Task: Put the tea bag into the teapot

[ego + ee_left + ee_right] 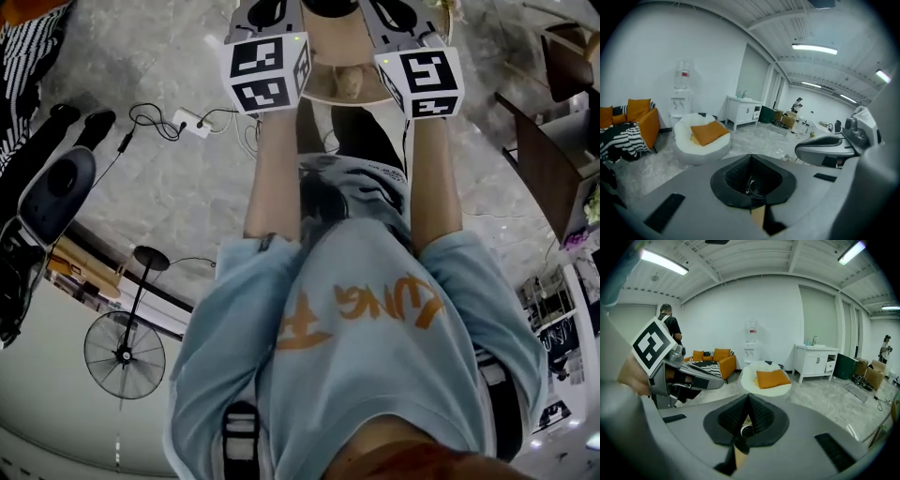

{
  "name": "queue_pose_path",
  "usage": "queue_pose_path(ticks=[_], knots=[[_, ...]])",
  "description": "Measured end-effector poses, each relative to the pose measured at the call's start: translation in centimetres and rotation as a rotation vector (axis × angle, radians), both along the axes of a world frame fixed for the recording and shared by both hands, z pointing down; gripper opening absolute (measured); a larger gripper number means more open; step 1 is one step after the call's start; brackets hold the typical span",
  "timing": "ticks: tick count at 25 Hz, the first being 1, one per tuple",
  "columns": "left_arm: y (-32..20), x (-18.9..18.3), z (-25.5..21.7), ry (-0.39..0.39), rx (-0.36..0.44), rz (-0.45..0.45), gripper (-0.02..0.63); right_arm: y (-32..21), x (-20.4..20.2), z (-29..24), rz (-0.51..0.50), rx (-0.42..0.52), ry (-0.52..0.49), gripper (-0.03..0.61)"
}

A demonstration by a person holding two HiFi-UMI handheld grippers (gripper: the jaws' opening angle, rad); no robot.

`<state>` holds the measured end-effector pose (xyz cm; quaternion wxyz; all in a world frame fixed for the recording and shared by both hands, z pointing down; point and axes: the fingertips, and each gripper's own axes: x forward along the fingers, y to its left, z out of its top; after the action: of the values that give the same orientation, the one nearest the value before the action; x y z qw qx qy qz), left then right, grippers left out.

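In the head view, two bare forearms reach straight and side by side toward the top of the frame: the left forearm (274, 173) and the right forearm (436, 178). Each one ends behind a marker cube, so there are two cubes: the left cube (267, 70) and the right cube (420, 80). They are near each other but do not touch. The sleeves belong to a light blue shirt (375, 356) with orange print.

The left gripper (751, 177) has its two black ribbed pads pressed together, and I see no object pinched between them. The right gripper (747, 416) is the same: pads closed on each other and nothing held. Both grippers point out into the room. In the right gripper view, the left hand (632, 376) grips its tool at the left edge.

Between the two cubes, at the top centre of the head view, stands one round wooden table (323, 89). One small tan thing (349, 84) lies on it. I cannot tell if this is the tea bag.

On the floor there are one fan (124, 354) at lower left and one power strip (193, 123) at upper left. The gripper views show one white round seat (701, 140) with one orange cushion (708, 132) on it, one white cabinet (816, 363) and one water dispenser (681, 96).
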<state>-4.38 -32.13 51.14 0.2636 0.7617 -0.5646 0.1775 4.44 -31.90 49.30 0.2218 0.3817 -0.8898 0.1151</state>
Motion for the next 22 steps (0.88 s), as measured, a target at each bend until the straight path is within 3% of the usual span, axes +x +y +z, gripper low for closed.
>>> queue_pose_path(ticks=[7,12,22], knots=[[1.2,0.7,4.0,0.019,-0.082,0.043,0.023,0.7,-0.5,3.9,0.002,-0.057,0.036,0.011],[0.9,1.0,5.9,0.026,-0.105,0.082,0.025,0.4,-1.3,6.9,-0.056,-0.071,0.101,0.011],[1.2,-0.6,7.8,0.015,-0.153,0.097,0.025,0.0,-3.0,10.8,-0.070,-0.129,0.129,0.011]])
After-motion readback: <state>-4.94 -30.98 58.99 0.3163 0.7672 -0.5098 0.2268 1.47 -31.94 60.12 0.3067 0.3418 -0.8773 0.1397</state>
